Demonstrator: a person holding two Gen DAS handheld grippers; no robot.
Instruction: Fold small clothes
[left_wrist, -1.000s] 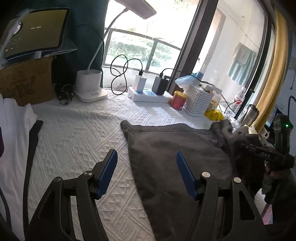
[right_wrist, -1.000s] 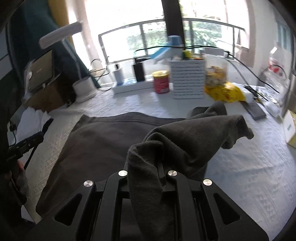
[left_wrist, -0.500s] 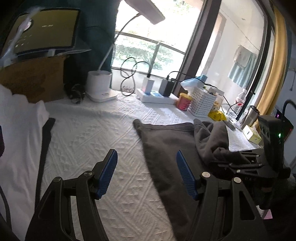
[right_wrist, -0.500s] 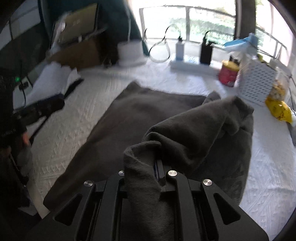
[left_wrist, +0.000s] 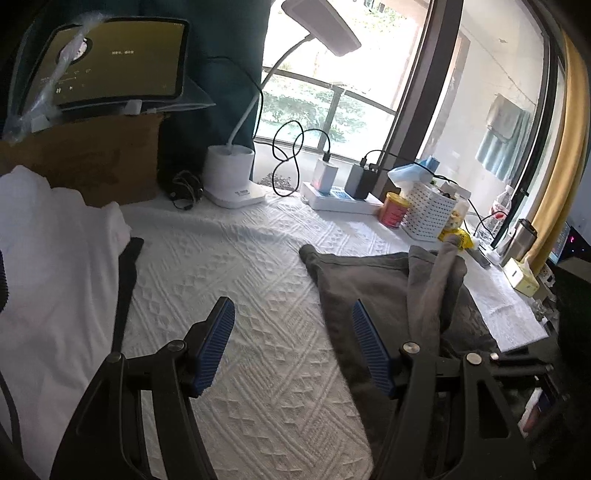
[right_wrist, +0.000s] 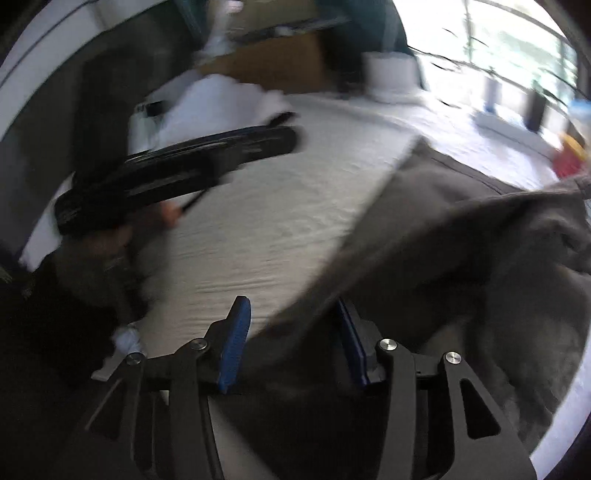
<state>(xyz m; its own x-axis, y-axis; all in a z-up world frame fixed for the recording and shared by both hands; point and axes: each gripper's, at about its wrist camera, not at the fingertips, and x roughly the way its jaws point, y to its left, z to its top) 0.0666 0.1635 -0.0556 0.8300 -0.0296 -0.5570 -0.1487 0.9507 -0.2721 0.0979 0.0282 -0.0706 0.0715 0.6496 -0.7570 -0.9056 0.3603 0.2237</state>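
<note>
Blur smears our right wrist view, so the grey garment (right_wrist: 461, 258) reads only as a dark mass, cut off at the frame's right. Our right gripper (right_wrist: 291, 336) stands parted, cloth draped loosely between its fingers. Our left gripper (left_wrist: 291, 347) gapes wide, empty, above the white bedspread (left_wrist: 236, 280). Left of the garment lies open bedspread; its long axis runs toward the window, one edge folded over.

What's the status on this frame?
Left tool open, empty, over white bedspread. Right tool open, grey garment draped between its fingers, partly folded. White clothes piled left.
</note>
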